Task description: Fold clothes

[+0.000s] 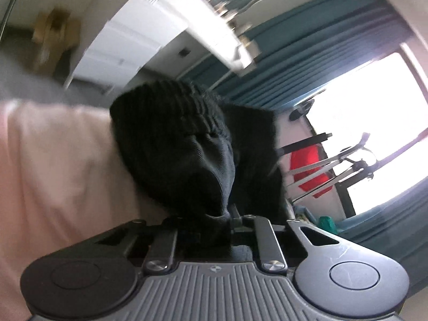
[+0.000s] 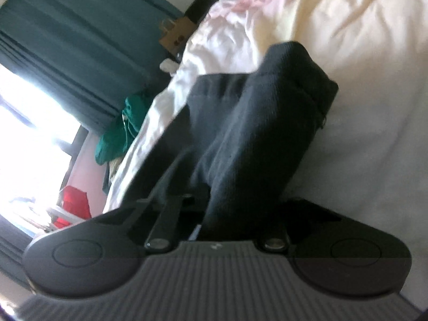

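Bunching into tight creases, a black ribbed knit garment [image 1: 187,139] is pinched between the pressed-together jaws of the left gripper [image 1: 227,215], its fine ribs fanning upward into a rounded, hood-like mound. It hangs just over a pale pink, softly wrinkled bedsheet [image 1: 53,160]. From the right wrist view the same dark knit cloth [image 2: 256,133] rises as a thick folded column out of the right gripper [image 2: 214,214], whose jaws are likewise clamped on the fabric. Rumpled cream and white bedding [image 2: 347,40] lies behind it, with pleated teal curtains [image 2: 67,40] beside a bright window.
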The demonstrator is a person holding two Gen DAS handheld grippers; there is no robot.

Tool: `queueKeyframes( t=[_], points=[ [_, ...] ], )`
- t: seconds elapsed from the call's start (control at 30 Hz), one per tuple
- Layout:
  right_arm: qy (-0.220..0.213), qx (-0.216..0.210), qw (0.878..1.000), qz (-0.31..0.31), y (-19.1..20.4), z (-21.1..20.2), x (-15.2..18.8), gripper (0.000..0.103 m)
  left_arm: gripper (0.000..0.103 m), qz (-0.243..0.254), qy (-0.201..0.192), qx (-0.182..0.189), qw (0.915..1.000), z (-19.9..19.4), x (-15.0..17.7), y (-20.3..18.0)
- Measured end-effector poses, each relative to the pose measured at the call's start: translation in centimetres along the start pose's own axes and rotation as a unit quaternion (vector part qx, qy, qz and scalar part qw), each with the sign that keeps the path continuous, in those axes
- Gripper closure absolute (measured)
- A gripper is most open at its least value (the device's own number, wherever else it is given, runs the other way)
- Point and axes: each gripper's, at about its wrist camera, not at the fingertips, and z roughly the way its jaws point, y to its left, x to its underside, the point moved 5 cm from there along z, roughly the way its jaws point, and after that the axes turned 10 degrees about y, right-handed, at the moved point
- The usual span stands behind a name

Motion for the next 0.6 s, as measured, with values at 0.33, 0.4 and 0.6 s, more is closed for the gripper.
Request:
queueKeyframes(
  t=[0.33, 0.4, 0.6],
  points=[
    [0.023, -0.026, 0.999, 0.036, -0.6, -6.3, -2.4, 0.094, 0.091, -0.031, -0.016, 0.059, 0.9976, -8.8, -2.0, -2.7],
    [0.027, -0.027, 0.998, 0.039, -1.1, -8.3, -2.2, 0.094, 0.091, -0.041, -0.013, 0.058, 0.9974, -10.9, -2.2, -1.4],
    [0.04, -0.049, 0.997, 0.04, -1.2, -13.9, -1.9, 0.094, 0.091, -0.038, -0.032, 0.059, 0.997, -16.5, -3.1, 1.4]
  ],
)
